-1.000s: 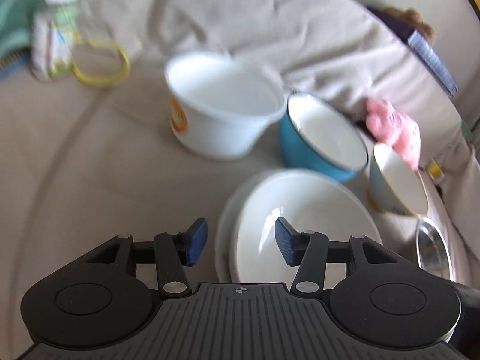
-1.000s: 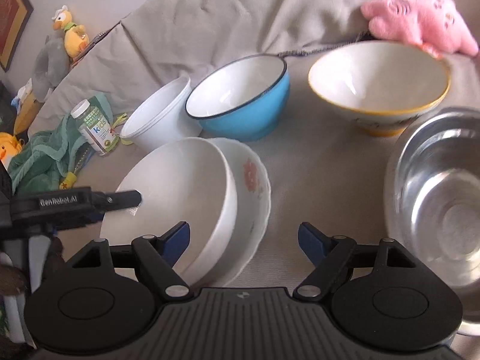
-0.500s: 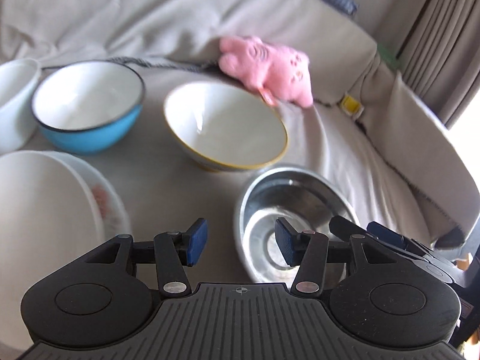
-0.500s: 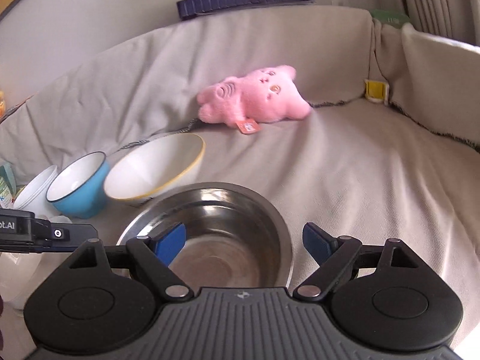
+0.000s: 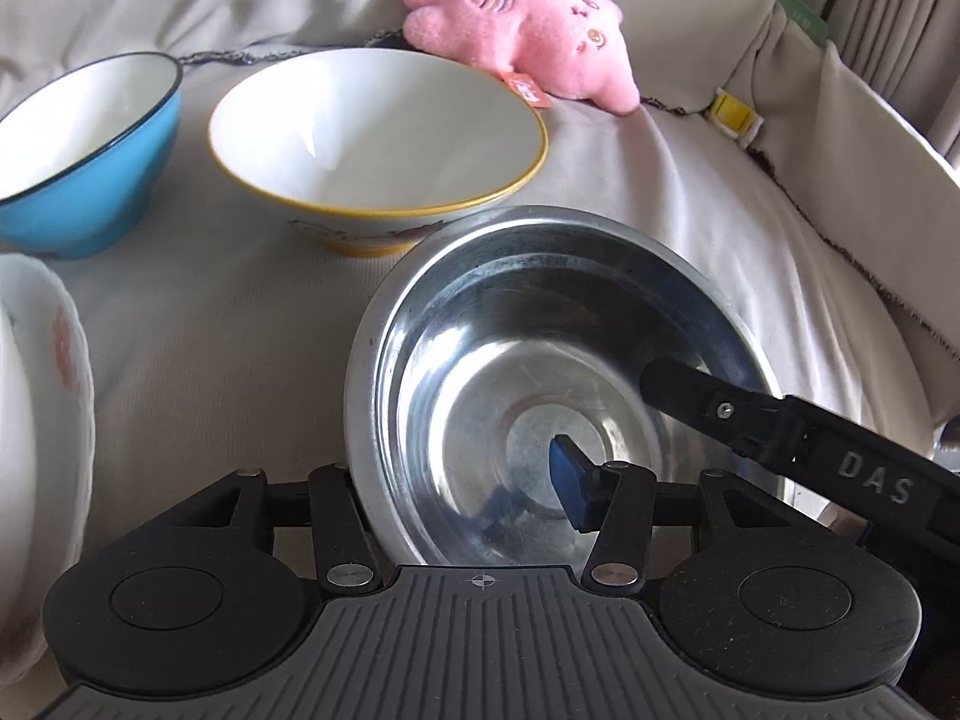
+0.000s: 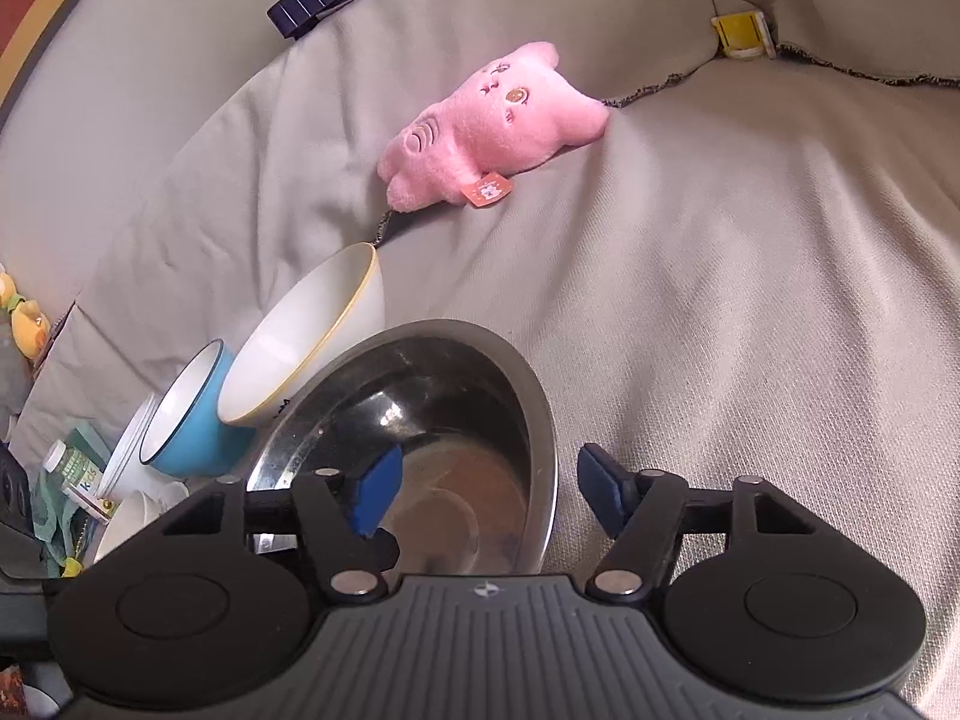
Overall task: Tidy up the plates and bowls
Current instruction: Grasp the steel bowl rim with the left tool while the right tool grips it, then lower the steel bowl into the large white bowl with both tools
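Observation:
A steel bowl [image 5: 540, 360] lies on the cloth-covered sofa, also in the right wrist view [image 6: 456, 420]. My left gripper [image 5: 468, 480] is open and straddles its near-left rim: the right pad [image 5: 567, 480] is inside, the left finger is hidden behind the rim. My right gripper [image 6: 480, 486] is open and straddles the bowl's right rim, left pad [image 6: 375, 489] inside, right pad [image 6: 600, 492] outside. Behind stand a yellow-rimmed white bowl [image 5: 378, 138], also in the right wrist view [image 6: 312, 342], and a blue bowl [image 5: 84, 150]. White plates [image 5: 36, 420] are stacked at the left.
A pink plush toy [image 5: 522, 30] lies behind the bowls against the sofa back, also in the right wrist view [image 6: 486, 126]. A white cup [image 6: 129, 450], a bottle [image 6: 75, 474] and a green cloth [image 6: 48, 504] lie far left. A yellow clip [image 6: 741, 33] sits at the cushion seam.
Both grippers have moved in on the steel bowl; their fingers now straddle its rim from opposite sides. The left view swung from the plate stack to the steel bowl.

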